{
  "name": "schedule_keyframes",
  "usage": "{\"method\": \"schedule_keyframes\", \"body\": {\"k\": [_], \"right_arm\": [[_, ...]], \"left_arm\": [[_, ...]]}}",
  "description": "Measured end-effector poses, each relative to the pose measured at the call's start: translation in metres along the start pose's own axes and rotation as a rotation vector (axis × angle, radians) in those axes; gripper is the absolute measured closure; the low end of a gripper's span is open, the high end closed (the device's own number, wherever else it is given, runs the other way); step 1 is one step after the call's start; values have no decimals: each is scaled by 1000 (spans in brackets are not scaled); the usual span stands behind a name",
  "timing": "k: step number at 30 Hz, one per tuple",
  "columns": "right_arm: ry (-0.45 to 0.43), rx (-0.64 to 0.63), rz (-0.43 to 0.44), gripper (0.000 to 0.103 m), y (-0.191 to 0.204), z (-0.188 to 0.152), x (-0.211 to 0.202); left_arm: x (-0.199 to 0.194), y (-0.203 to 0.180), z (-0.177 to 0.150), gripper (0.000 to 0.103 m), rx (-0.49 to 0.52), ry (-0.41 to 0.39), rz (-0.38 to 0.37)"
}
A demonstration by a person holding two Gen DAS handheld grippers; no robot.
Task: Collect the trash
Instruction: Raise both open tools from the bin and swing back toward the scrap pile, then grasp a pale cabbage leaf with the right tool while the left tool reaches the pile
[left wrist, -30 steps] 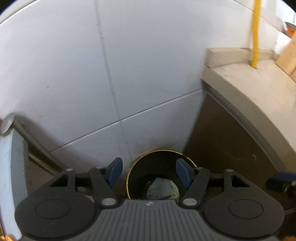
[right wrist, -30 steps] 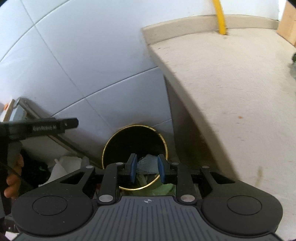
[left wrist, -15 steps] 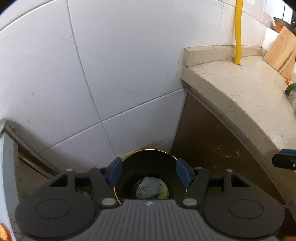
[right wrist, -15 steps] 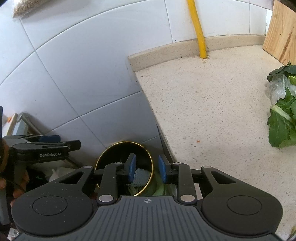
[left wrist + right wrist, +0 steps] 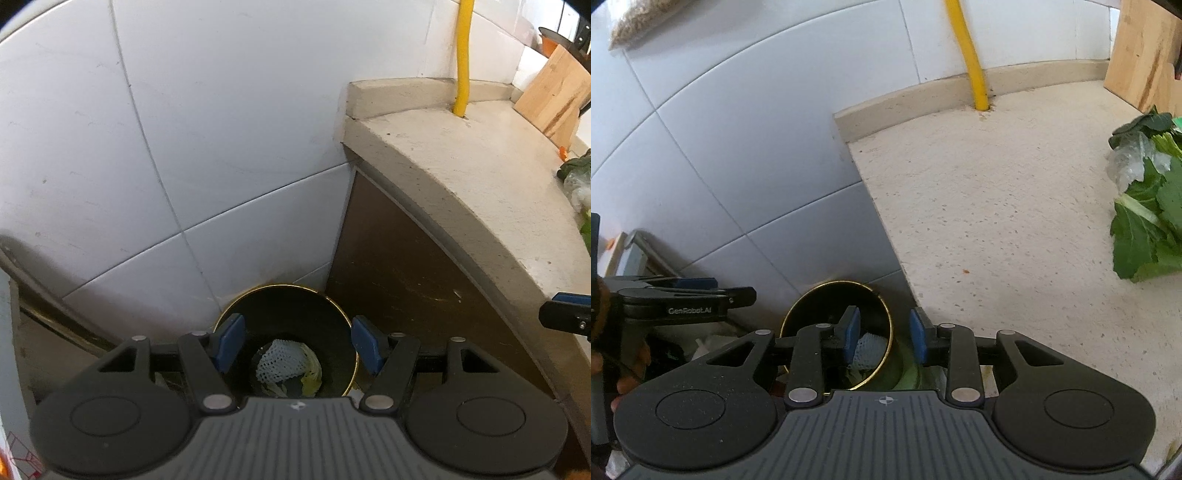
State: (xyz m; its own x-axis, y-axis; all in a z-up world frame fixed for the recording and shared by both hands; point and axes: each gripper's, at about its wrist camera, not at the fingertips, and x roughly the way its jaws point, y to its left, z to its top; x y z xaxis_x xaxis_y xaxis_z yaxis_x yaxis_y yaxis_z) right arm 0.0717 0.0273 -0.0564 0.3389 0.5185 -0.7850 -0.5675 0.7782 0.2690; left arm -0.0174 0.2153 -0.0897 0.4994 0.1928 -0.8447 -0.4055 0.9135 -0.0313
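Note:
A black round bin with a gold rim (image 5: 284,314) (image 5: 827,291) stands on the floor in the corner between the tiled wall and the counter. White foam netting (image 5: 282,361) (image 5: 866,349) and green scraps lie inside it. My left gripper (image 5: 297,347) hangs open above the bin with nothing between its fingers. My right gripper (image 5: 886,334) is above the bin's right rim beside the counter edge; its jaws are opening and hold nothing. The left gripper also shows at the left of the right wrist view (image 5: 683,295), held by a hand.
A beige stone counter (image 5: 1015,240) (image 5: 480,177) fills the right side. Leafy greens with clear plastic (image 5: 1145,206) lie on it at the right. A yellow pipe (image 5: 971,55) and a wooden board (image 5: 1145,48) stand at the back. White tiled wall (image 5: 184,129) is behind the bin.
Both grippers have risen and drawn back from the bin, which looks smaller now. The right gripper's jaws have widened. More of the counter and the greens have come into view.

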Motion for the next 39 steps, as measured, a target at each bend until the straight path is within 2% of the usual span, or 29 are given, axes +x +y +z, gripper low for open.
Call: {"method": "schedule_keyframes", "body": {"k": [4, 12, 22, 29, 34, 39], "right_arm": [[-6, 14, -5, 62, -5, 0, -3], [-66, 42, -56, 61, -30, 12, -27], [-184, 146, -221, 59, -98, 16, -85], [-267, 158, -353, 53, -145, 21, -125], [-270, 181, -407, 53, -176, 29, -126], [-262, 190, -410, 53, -197, 41, -113]], "left_arm": [[-6, -11, 5, 45, 17, -16, -18], [-14, -60, 34, 45, 79, -71, -121], [-19, -150, 74, 45, 211, -125, -279], [-27, -214, 92, 44, 295, -140, -367], [-25, -255, 105, 44, 345, -149, -400], [-22, -284, 115, 44, 375, -152, -424]]}}
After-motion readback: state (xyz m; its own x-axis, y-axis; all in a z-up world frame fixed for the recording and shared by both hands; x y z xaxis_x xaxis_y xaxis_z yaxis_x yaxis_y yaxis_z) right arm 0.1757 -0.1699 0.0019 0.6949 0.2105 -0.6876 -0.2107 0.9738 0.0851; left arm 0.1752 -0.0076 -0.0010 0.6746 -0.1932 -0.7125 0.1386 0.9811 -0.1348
